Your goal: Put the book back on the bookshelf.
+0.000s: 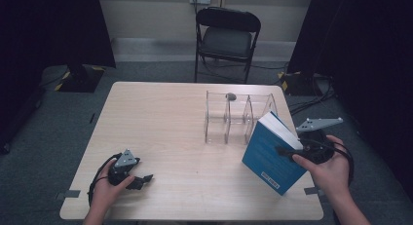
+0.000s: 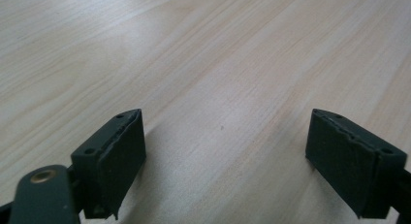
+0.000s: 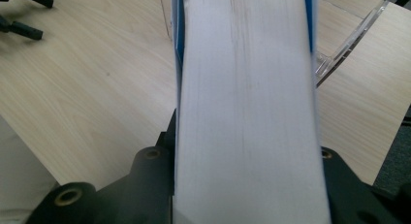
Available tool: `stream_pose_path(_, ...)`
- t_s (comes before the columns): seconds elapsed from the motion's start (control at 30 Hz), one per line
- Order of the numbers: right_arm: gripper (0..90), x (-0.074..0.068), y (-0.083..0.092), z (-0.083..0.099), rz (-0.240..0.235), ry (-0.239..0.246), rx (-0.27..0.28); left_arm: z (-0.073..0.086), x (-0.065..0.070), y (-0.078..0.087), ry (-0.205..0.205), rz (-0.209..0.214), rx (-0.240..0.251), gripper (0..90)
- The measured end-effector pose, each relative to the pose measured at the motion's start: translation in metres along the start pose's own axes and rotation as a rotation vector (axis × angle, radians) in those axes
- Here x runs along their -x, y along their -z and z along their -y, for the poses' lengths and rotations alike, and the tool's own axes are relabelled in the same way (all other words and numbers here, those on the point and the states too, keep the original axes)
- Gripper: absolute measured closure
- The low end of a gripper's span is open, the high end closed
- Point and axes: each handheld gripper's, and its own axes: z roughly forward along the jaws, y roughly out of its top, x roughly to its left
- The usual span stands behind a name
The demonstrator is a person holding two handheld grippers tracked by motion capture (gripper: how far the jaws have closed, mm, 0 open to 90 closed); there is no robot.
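1. On the right side of the bench (image 1: 160, 113), seen from the high view, the right tool (image 1: 287, 153) is clamped on a blue book (image 1: 270, 154), gripping it by the page edge. The book is tilted, its lower corner down near the bench's front edge, just in front of a clear divider rack (image 1: 238, 118). The left tool (image 1: 141, 180) rests over near the front left corner, well apart from all that.

2. In the left gripper view, the left tool (image 2: 225, 156) has its jaws wide apart with nothing between them, just bare wood underneath. It's basically idle.

3. In the right gripper view, the book's white pages (image 3: 247, 112) run straight up between the jaws of the right tool (image 3: 247, 185), blue cover showing along the left side. A bit of the clear rack (image 3: 349, 40) peeks out at upper right. No earlier shot to compare, so I'll just say the grip looks firm.

4. My take on doing this well: looks like the book is headed for a rack slot. I'd stand it upright first, line the spine up with a slot, lower it slowly, and maybe steady the rack with the free tool since that thin plastic could slide.
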Motion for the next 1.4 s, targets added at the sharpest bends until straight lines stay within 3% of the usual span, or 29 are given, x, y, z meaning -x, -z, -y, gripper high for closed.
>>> stream_pose_path(0.07, 61.9, 0.0015, -0.0003, -0.0001, -0.004, -0.006, 0.005, -0.0006, -0.0004, -0.0002, -0.016, 0.003, -0.008, 11.2)
stream_pose_path(0.23, 62.0, 0.0058, -0.0007, -0.0010, -0.007, -0.037, -0.002, -0.0005, 0.0001, -0.0008, -0.009, 0.009, -0.007, 10.5)
stream_pose_path(0.43, 61.9, 0.0076, 0.0061, 0.0023, 0.015, -0.091, 0.032, -0.0010, 0.0001, -0.0011, -0.021, 0.012, -0.012, 8.3)
stream_pose_path(0.53, 61.6, 0.0048, 0.0044, 0.0053, 0.052, -0.076, 0.001, -0.0012, -0.0002, -0.0009, -0.030, 0.009, -0.015, 8.1)
stream_pose_path(0.9, 59.9, 0.0085, 0.0031, 0.0031, 0.074, -0.099, -0.022, -0.0013, -0.0002, -0.0009, -0.033, 0.010, -0.018, 8.1)
stream_pose_path(1.07, 56.5, 0.0064, 0.0022, 0.0024, 0.097, -0.055, -0.041, -0.0013, -0.0002, -0.0009, -0.033, 0.010, -0.018, 8.1)
stream_pose_path(1.2, 54.0, 0.0070, 0.0003, 0.0021, 0.100, -0.019, -0.098, -0.0013, -0.0002, -0.0009, -0.033, 0.010, -0.017, 8.1)
stream_pose_path(1.4, 56.3, 0.0045, 0.0005, 0.0031, 0.077, 0.015, -0.085, -0.0013, -0.0002, -0.0009, -0.033, 0.010, -0.018, 8.1)
